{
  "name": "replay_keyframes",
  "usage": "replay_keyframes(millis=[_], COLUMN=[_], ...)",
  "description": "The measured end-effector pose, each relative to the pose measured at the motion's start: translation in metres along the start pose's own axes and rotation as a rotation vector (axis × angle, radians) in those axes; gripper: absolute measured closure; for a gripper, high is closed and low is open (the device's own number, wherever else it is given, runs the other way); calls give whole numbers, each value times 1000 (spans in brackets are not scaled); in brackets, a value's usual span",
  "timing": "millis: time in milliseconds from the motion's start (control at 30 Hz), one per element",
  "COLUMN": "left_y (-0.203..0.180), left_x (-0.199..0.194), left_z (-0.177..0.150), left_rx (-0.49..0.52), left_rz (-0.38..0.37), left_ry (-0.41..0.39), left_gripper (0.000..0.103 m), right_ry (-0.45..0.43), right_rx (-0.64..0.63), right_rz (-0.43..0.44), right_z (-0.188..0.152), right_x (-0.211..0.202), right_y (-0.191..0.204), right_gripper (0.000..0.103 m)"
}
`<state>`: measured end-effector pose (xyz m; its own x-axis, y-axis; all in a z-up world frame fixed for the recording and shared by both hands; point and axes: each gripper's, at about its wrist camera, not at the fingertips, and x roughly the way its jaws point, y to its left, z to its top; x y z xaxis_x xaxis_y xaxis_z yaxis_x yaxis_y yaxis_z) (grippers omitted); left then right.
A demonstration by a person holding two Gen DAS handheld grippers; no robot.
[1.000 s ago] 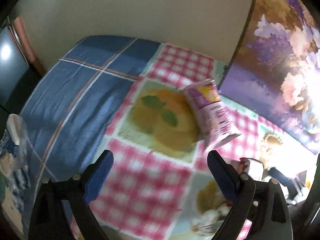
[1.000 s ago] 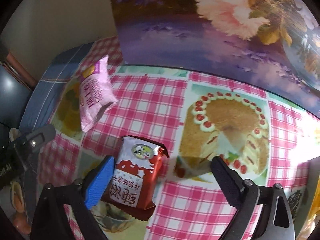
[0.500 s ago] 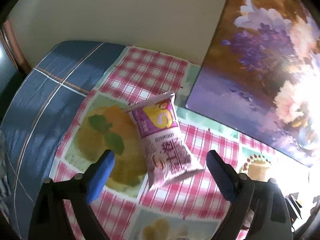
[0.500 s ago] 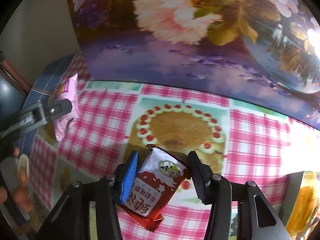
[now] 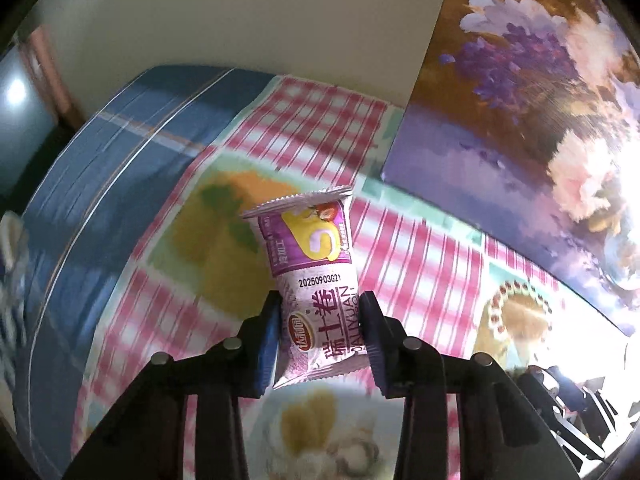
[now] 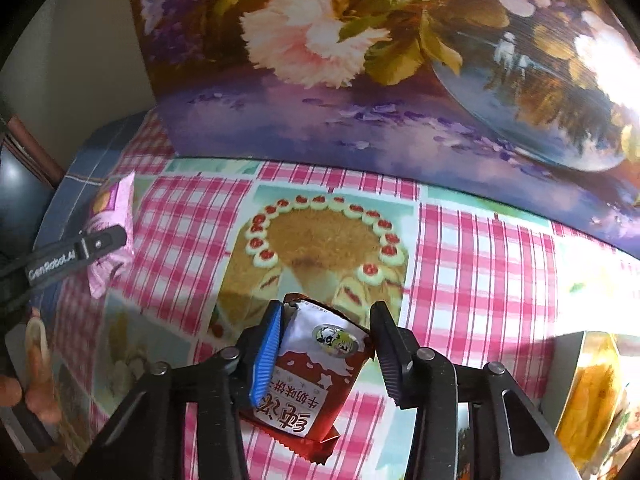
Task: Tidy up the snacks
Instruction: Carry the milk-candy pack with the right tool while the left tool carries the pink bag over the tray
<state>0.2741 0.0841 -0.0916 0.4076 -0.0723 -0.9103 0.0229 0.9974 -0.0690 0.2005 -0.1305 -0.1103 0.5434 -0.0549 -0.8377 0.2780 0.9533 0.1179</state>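
Left gripper (image 5: 320, 330): we have it clamped across the lower half of the purple snack pack (image 5: 316, 284), pads pressing both side edges, so the pack stands up out of the jaws and its printed top stays free of the bench.
Right gripper (image 6: 326, 354): its jaws are closing on the red-and-white snack pack (image 6: 316, 376); both pads touch its sides, and the wrapper bulges between them, so we judge this a secure hold for carrying.
Pack ends: the red pack's crimped tail hangs below the right gripper; the purple pack's sealed top points ahead of the left gripper.
Bench (image 6: 480, 280): under and ahead of both grippers lies a pink-checked cloth with cake pictures, bare just ahead, which we read as room to set things down.
Yellow tin (image 6: 592, 392): low to the right of the right gripper, possibly a place for snacks; we cannot tell.
Flower picture (image 6: 360, 80): farthest ahead, propped at the bench's back edge.
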Motion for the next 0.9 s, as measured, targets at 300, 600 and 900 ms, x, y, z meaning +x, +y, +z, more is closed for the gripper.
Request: replay_keyframes(millis=[300, 600, 900], left_y=[-3, -34, -94], left_x=[-51, -121, -162], left_z=[-63, -110, -144], left_rx=[-98, -56, 12], left_rz=[-84, -113, -181], left_ry=[-31, -83, -84], left_gripper=[63, 63, 63], right_ry=[-57, -152, -224], right_rx=[-33, 48, 186], right_rz=[29, 59, -17], right_z=[-47, -96, -125], right_x=[-53, -119, -168], right_y=[6, -13, -59], right_gripper=[57, 57, 56])
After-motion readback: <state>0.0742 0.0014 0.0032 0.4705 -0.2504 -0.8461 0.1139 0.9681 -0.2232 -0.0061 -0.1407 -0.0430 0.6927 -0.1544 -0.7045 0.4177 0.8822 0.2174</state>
